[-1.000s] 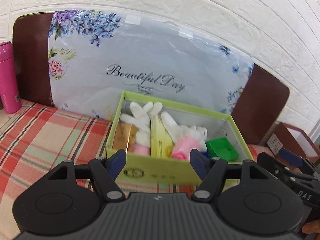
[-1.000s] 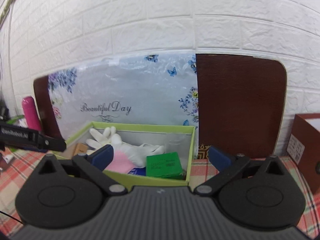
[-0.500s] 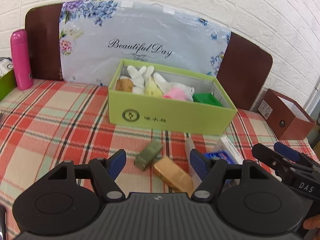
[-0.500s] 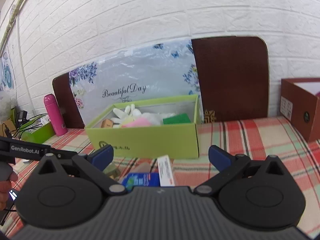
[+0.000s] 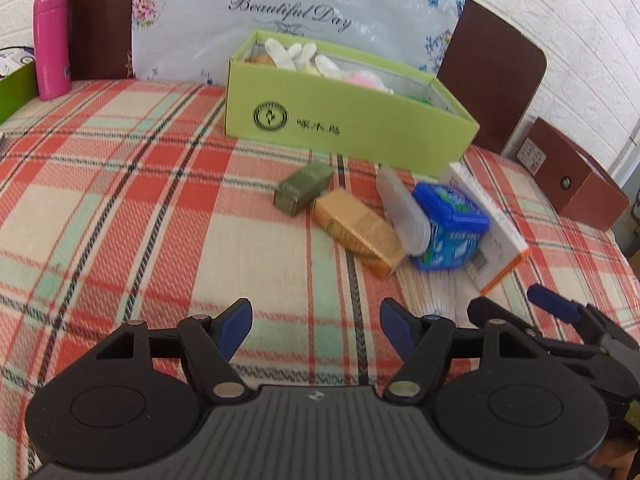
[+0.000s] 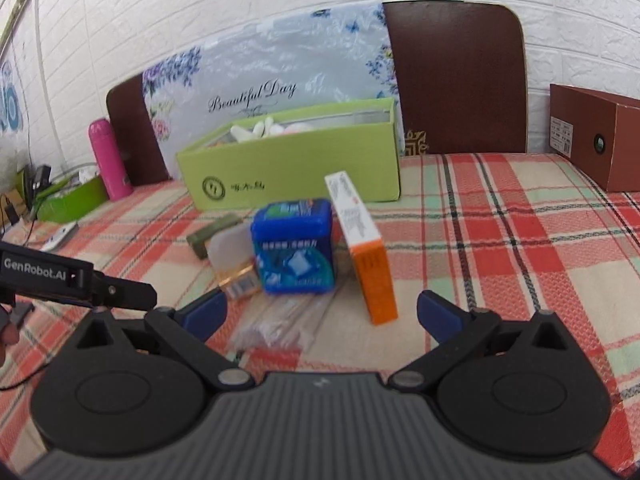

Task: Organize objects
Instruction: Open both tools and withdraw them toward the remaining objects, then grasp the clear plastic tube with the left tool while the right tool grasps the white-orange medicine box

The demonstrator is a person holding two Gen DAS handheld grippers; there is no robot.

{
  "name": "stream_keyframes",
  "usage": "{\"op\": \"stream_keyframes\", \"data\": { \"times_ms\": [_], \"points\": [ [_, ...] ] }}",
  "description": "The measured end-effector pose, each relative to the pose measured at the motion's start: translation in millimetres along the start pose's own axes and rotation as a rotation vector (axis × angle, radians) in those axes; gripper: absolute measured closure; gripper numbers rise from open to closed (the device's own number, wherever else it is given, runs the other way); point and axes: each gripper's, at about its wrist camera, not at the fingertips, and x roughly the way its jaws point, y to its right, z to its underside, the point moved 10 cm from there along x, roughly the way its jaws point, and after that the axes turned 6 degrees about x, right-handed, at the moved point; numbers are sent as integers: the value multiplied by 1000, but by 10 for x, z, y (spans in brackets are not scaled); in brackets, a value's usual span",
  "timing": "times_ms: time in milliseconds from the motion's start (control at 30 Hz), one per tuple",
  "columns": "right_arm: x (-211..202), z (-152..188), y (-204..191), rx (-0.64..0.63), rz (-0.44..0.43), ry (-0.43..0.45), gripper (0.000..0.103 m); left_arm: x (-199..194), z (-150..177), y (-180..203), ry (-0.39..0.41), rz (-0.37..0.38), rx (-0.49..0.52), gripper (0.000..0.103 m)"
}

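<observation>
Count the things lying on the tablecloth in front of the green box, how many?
6: olive box, gold box, clear case, blue tub, white-orange carton in a row, plus a clear packet nearest. More may be hidden.

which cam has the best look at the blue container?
Right wrist: the blue container faces it nearly head-on, lid and front label unobstructed. Left wrist shows the same container from above, off to the right, with a clear plastic case leaning across its left side.
</observation>
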Motion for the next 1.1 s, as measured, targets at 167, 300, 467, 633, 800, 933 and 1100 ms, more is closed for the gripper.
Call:
{"op": "stream_keyframes", "data": {
  "times_ms": [167, 300, 467, 633, 800, 933, 1100],
  "points": [
    [-69, -153, -51, -27, 1, 42, 14, 1, 11, -43, 0, -2, -15, 29],
    [-61, -299, -90, -60, 3, 84, 19, -59, -99, 43, 26, 48, -27, 30],
    [81, -303, 50, -50, 40, 64, 32, -97, -321, 339, 86, 133, 19, 30],
    [159, -286, 220, 7, 51, 37, 83, 122, -519, 576, 103, 164, 56, 35],
    [-111, -418, 386, -46, 125, 113, 85, 347, -593, 563, 64, 203, 1, 77],
    [-270, -357, 435, -203, 227, 115, 85, 326, -552, 473, 56, 191, -23, 92],
    [-350, -133, 279, -294, 204, 84, 85, -45, -402, 188, 100, 175, -81, 93]
  ]
}}
